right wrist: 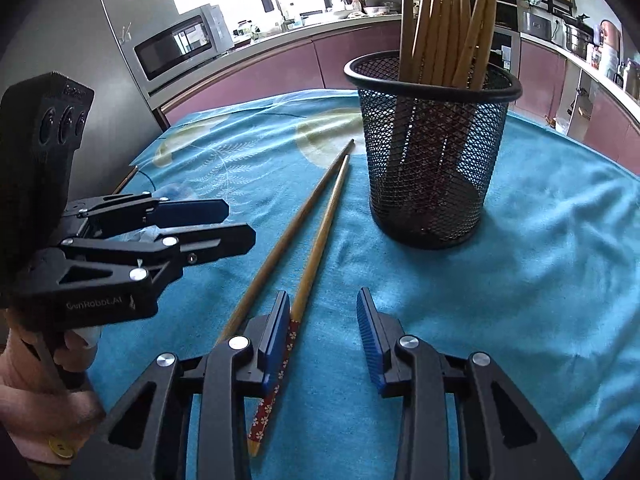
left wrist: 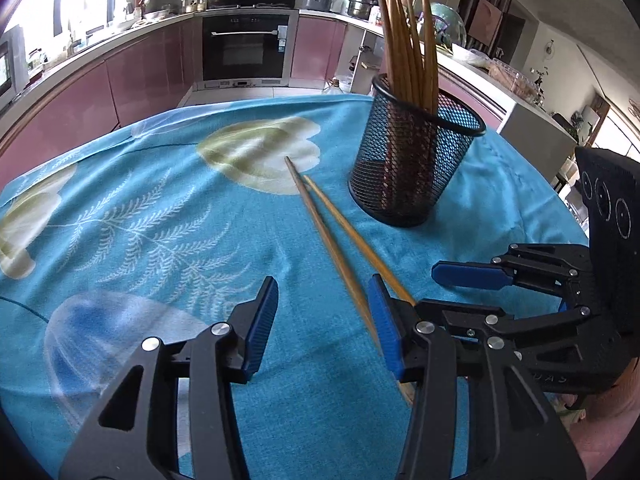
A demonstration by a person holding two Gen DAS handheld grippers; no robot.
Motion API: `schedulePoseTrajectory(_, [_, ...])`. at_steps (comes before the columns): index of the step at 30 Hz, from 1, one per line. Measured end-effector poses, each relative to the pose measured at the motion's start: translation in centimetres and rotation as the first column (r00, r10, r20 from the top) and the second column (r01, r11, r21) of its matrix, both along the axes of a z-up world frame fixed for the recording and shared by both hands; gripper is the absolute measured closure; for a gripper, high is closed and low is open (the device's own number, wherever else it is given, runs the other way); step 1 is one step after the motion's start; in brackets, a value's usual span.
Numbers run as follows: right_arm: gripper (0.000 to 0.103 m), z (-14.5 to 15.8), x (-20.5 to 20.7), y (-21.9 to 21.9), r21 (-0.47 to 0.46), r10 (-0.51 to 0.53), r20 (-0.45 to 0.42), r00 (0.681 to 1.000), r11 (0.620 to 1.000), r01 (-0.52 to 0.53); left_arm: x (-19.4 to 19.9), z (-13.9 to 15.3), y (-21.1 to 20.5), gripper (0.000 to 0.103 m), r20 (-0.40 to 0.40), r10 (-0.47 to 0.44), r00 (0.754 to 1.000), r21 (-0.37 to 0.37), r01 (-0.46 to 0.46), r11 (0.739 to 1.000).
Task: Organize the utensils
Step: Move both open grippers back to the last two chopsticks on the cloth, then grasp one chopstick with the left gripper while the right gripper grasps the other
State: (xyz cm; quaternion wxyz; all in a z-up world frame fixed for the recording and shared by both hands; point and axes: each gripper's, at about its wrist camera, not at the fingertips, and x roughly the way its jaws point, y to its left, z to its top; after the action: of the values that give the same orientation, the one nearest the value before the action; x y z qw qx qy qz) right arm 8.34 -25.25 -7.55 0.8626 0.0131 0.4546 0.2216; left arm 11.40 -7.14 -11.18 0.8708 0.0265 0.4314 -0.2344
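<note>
Two wooden chopsticks lie side by side on the blue cloth. One chopstick (right wrist: pixel 320 240) has a red flowered end, which lies between the fingers of my right gripper (right wrist: pixel 323 320), close against the left pad. That gripper is open. The plain chopstick (right wrist: pixel 290 236) passes outside that left finger. In the left wrist view my left gripper (left wrist: pixel 324 320) is also open, low over the cloth, and one chopstick (left wrist: pixel 320 228) runs in beside its right pad. The other chopstick (left wrist: pixel 352 232) goes behind that finger. A black mesh cup (left wrist: pixel 408 168) (right wrist: pixel 432 168) holds several upright chopsticks (right wrist: pixel 440 20).
The blue flowered tablecloth (left wrist: pixel 160 240) (right wrist: pixel 540 260) covers the table and drops off at the far edge. The two grippers sit close together: the right gripper (left wrist: pixel 436 290) and the left gripper (right wrist: pixel 240 222) each show in the other's view. Kitchen counters, an oven (left wrist: pixel 246 44) and a microwave (right wrist: pixel 176 46) stand behind.
</note>
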Motion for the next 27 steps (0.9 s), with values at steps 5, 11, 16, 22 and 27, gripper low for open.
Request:
schedulePoseTrajectory(5, [0.071, -0.1, 0.3, -0.4, 0.021, -0.006, -0.008, 1.0, 1.0, 0.006, -0.1, -1.1, -1.7, 0.062, -0.027, -0.032, 0.999, 0.046, 0.034, 0.998])
schedulePoseTrajectory(11, [0.071, 0.0, 0.4, -0.2, 0.021, -0.004, -0.007, 1.0, 1.0, 0.004, -0.4, -1.4, -2.1, 0.074, -0.03, -0.024, 0.999, 0.053, 0.026, 0.998])
schedulePoseTrajectory(16, [0.071, 0.0, 0.3, -0.4, 0.018, -0.004, -0.003, 1.0, 1.0, 0.004, -1.4, -1.2, -2.2, 0.093, -0.023, 0.011, 1.0, 0.046, -0.01, 0.999])
schedulePoseTrajectory(22, [0.072, 0.1, 0.4, -0.2, 0.01, -0.001, 0.003, 1.0, 1.0, 0.001, -3.0, -1.2, -1.3, 0.096, -0.026, 0.063, 0.998, 0.035, -0.062, 0.997])
schedulePoseTrajectory(27, [0.072, 0.0, 1.1, 0.5, 0.005, 0.006, 0.009, 1.0, 1.0, -0.006, -3.7, -0.9, -0.3, 0.095, -0.047, 0.062, 0.997, 0.012, -0.062, 0.998])
